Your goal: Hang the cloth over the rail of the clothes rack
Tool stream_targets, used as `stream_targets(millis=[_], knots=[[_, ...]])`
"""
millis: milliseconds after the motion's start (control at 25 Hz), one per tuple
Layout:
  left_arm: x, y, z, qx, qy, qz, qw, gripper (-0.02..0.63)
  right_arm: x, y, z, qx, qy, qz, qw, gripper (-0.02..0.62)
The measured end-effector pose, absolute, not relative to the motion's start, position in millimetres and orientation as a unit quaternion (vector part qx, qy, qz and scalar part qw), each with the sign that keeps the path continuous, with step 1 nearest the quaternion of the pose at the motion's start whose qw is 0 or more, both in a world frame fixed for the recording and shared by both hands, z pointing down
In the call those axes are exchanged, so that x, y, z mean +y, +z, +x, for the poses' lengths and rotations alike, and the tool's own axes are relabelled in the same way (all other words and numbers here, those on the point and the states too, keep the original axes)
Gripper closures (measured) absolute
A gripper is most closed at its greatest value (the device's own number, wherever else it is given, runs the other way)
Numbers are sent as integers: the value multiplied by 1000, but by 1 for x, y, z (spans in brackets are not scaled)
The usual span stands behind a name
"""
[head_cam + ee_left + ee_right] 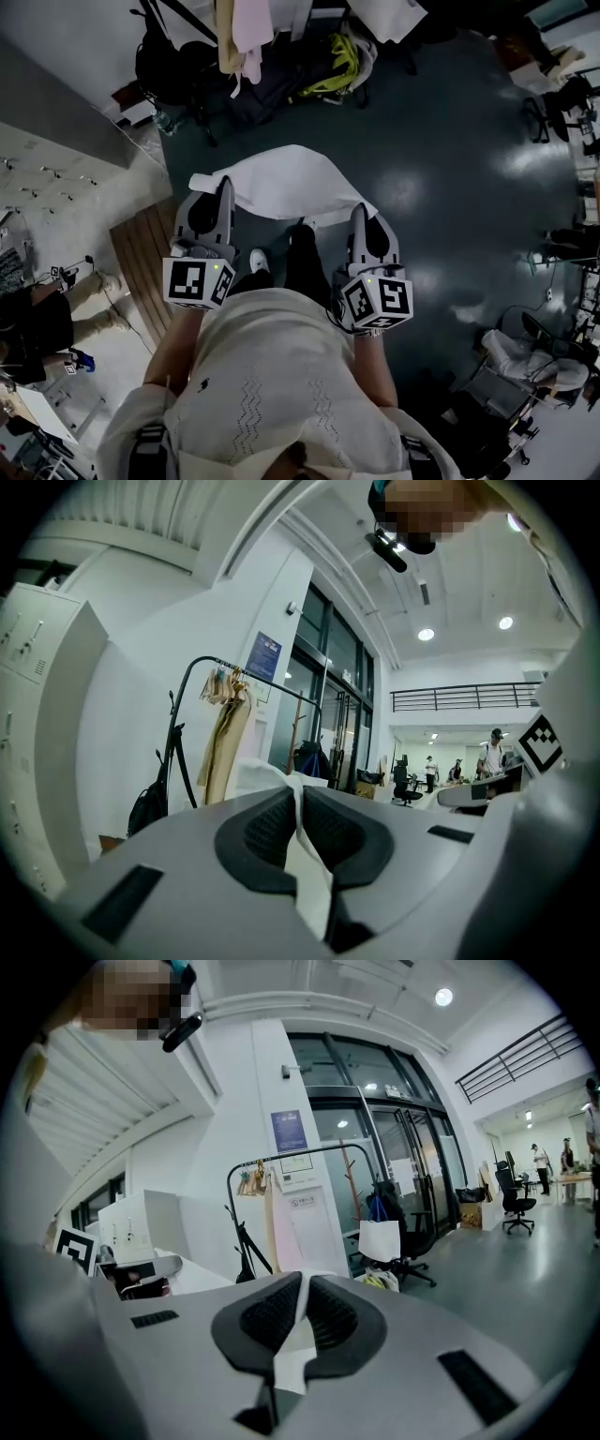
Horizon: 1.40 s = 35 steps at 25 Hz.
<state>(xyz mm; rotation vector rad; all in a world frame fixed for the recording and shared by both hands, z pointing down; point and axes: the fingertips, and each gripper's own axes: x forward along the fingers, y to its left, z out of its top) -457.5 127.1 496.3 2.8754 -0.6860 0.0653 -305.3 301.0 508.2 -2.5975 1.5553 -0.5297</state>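
— Cloth?
— White cloth (pixel 281 183) spread in the air ahead of me, over the floor (pixel 450 169). Long axis runs side to side, from my left gripper (pixel 223 187) to my right gripper (pixel 360 214); each is clamped on one end
— Rack?
— Clothes rack (pixel 231 1190) stands well ahead, its rail (pixel 300 1151) level; cloth apart from it

Layout of cloth (pixel 281 183) and clothes rack (pixel 265 679)
At the centre of the head view, the cloth is held at its left end in the left gripper (pixel 222 186) and at its right end in the right gripper (pixel 359 212); in the left gripper view the clothes rack is seen left of centre, beyond the jaws.
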Motion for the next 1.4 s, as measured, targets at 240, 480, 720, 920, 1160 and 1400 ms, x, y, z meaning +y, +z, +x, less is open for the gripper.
stream_targets(millis=[240, 480, 720, 920, 1160, 1400], knots=[[95, 495, -385, -241, 20, 967, 81, 578, 266, 517, -227, 509, -177, -841, 42, 572], [49, 493, -290, -289, 31, 954, 66, 578, 212, 514, -112, 545, -175, -819, 45, 572], [27, 474, -194, -340, 29, 939, 44, 578, 177, 493, 9, 592, -161, -788, 45, 572], [11, 459, -141, -368, 6, 929, 43, 578, 142, 470, 76, 618, -133, -773, 47, 572], [-23, 445, -100, -384, -14, 922, 34, 578, 110, 456, 130, 624, -116, -771, 56, 572], [-65, 470, -54, -373, -7, 926, 49, 578, 73, 481, 164, 616, -136, -775, 35, 572]])
